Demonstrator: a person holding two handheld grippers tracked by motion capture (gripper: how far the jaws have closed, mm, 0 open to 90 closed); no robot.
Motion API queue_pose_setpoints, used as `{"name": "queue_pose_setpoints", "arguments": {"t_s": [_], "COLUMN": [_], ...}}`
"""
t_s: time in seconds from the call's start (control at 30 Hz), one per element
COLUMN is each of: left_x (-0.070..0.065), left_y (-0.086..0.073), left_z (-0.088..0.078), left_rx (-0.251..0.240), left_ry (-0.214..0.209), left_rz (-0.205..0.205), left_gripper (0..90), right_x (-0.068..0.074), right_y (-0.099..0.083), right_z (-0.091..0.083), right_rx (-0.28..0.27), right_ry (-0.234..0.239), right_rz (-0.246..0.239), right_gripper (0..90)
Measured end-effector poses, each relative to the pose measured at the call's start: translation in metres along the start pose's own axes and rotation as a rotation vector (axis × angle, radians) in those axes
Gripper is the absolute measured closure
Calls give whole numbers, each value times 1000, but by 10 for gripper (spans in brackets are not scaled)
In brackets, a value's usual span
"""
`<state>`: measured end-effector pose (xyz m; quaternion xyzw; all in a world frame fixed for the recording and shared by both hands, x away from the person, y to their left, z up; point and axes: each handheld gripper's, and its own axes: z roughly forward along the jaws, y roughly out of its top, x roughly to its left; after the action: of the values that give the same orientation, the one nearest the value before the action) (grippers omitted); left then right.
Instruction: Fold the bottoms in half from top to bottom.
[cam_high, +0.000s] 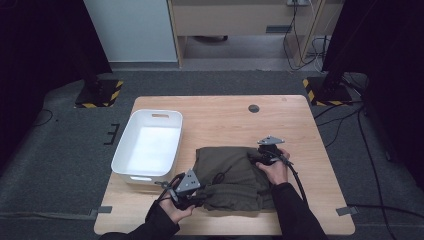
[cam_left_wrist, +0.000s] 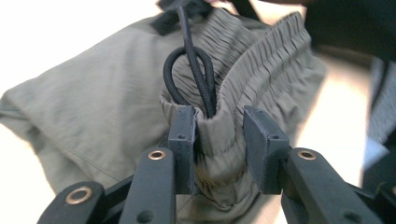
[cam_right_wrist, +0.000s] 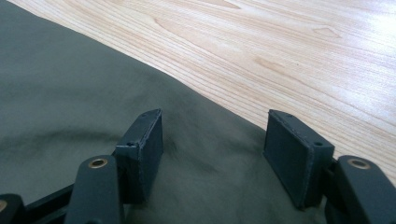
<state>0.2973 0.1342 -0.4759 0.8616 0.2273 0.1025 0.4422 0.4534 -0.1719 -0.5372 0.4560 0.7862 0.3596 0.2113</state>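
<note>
An olive-green folded garment with an elastic waistband lies on the near half of the wooden table. My left gripper sits at its near-left corner. In the left gripper view the jaws pinch a bunched fold of the waistband, and a black drawstring loops out just above the pads. My right gripper rests at the garment's right side. Seen from the right gripper view, its jaws stand apart over flat fabric near the cloth's edge, gripping nothing.
A white plastic bin stands on the table's left side, close to the garment. A small round cable hole lies toward the far edge. Bare wood stretches beyond the garment. Black-and-yellow stand bases sit on the floor past the table.
</note>
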Motion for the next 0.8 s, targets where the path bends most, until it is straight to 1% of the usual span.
{"name": "queue_pose_setpoints", "arguments": {"t_s": [0.07, 0.2, 0.27, 0.3, 0.33, 0.4, 0.5, 0.6, 0.63, 0.67, 0.7, 0.8], "left_x": [-7, -17, -18, -19, -19, -19, -19, -22, -22, -21, -20, -15], "left_y": [-4, -11, -12, -13, -14, -15, -16, -18, -17, -16, -15, -14], "left_z": [-4, -8, -9, -9, -9, -9, -9, -9, -9, -10, -10, -11], "left_rx": [16, 31, 35, 38, 34, 37, 46, 54, 54, 53, 48, 28], "left_ry": [-17, -26, -40, -56, -63, -68, -89, -98, -105, -115, -126, -138], "left_rz": [29, 32, 6, -13, -23, -25, -52, -64, -85, -122, -148, -202], "left_gripper": [656, 655, 651, 646, 645, 640, 624, 599, 580, 547, 515, 476], "right_x": [0, 0, 0, 0, 0, 0, 0, 0, 0, 0, 0, 0], "right_y": [0, 0, 0, 0, 0, 0, 0, 0, 0, 0, 0, 0], "right_z": [0, 0, 0, 0, 0, 0, 0, 0, 0, 0, 0, 0], "right_rx": [0, 0, -1, -1, 0, 0, -1, -1, -1, -1, -1, -1], "right_ry": [1, 2, 1, 1, 1, 2, 1, 2, 2, 1, 1, 0], "right_rz": [3, 1, -1, -1, 1, 1, -1, -2, -1, -1, -2, -2], "right_gripper": [372, 372, 372, 372, 372, 372, 372, 371, 371, 371, 372, 371]}}
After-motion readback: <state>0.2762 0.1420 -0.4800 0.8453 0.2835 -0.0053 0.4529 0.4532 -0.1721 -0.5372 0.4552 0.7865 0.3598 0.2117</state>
